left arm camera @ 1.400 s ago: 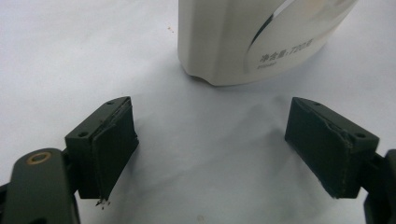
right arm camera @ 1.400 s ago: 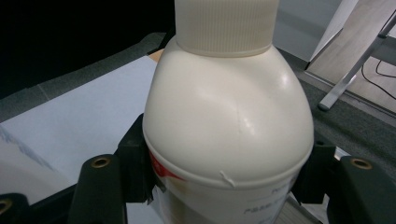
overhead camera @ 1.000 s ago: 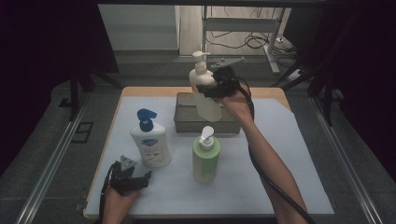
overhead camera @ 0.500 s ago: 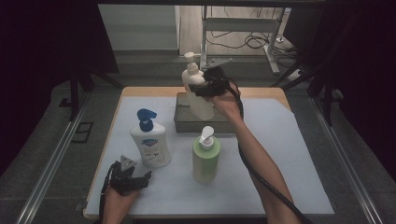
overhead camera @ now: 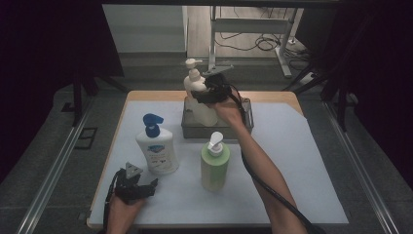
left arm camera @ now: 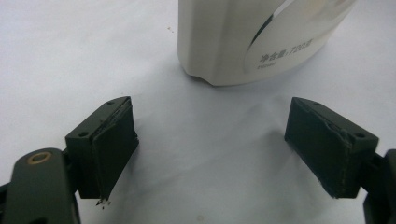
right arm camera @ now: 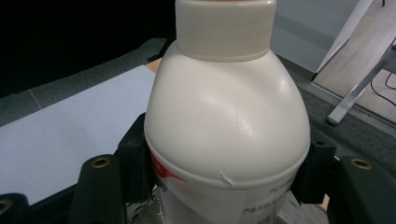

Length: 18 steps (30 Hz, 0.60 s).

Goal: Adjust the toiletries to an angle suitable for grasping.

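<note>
My right gripper [overhead camera: 200, 95] is shut on a cream pump bottle [overhead camera: 198, 100] and holds it upright over the left part of a grey metal tray [overhead camera: 192, 131]. In the right gripper view the black pads [right arm camera: 135, 161] press on both sides of the cream bottle [right arm camera: 226, 121] below its shoulder. I cannot tell whether its base rests on the tray floor. My left gripper [overhead camera: 146, 184] lies open near the table's front left corner. Its jaws [left arm camera: 229, 149] have nothing between them and point at the base of a white bottle [left arm camera: 252, 37] with a blue pump [overhead camera: 157, 146].
A green bottle with a white pump [overhead camera: 214, 161] stands in the middle, in front of the tray. A white mat [overhead camera: 302, 161] covers the wooden table. The right forearm reaches across the mat beside the green bottle. Dark floor and a metal rail lie to the left.
The right gripper has carried the cream bottle left and down toward the tray's left part. The left gripper has stayed in place.
</note>
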Tool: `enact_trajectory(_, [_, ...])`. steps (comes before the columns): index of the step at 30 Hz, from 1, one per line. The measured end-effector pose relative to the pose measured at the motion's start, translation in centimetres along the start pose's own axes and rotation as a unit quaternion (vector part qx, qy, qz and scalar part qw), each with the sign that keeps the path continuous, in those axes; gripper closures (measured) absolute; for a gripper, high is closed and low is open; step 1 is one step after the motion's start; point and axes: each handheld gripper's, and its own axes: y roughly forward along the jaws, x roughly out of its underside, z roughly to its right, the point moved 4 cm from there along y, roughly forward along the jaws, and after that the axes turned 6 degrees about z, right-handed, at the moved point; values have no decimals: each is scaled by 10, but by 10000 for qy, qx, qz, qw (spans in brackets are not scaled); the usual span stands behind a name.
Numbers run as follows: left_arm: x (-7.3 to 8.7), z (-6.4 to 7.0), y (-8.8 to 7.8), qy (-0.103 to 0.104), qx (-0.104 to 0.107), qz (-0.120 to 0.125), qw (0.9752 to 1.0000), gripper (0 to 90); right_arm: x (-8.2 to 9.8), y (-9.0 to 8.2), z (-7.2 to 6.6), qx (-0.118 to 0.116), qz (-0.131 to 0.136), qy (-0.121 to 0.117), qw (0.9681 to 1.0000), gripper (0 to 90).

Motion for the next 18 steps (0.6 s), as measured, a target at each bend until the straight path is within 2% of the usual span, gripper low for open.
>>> enact_trajectory(7, [0, 0, 0, -5, -4, 1, 10000, 163, 11, 9, -6, -88, -111, -16, 9999, 372])
enact_trajectory(18, [0, 0, 0, 2, -3, 4, 10000, 163, 22, 5, -8, -165, -199, -8, 9997, 371])
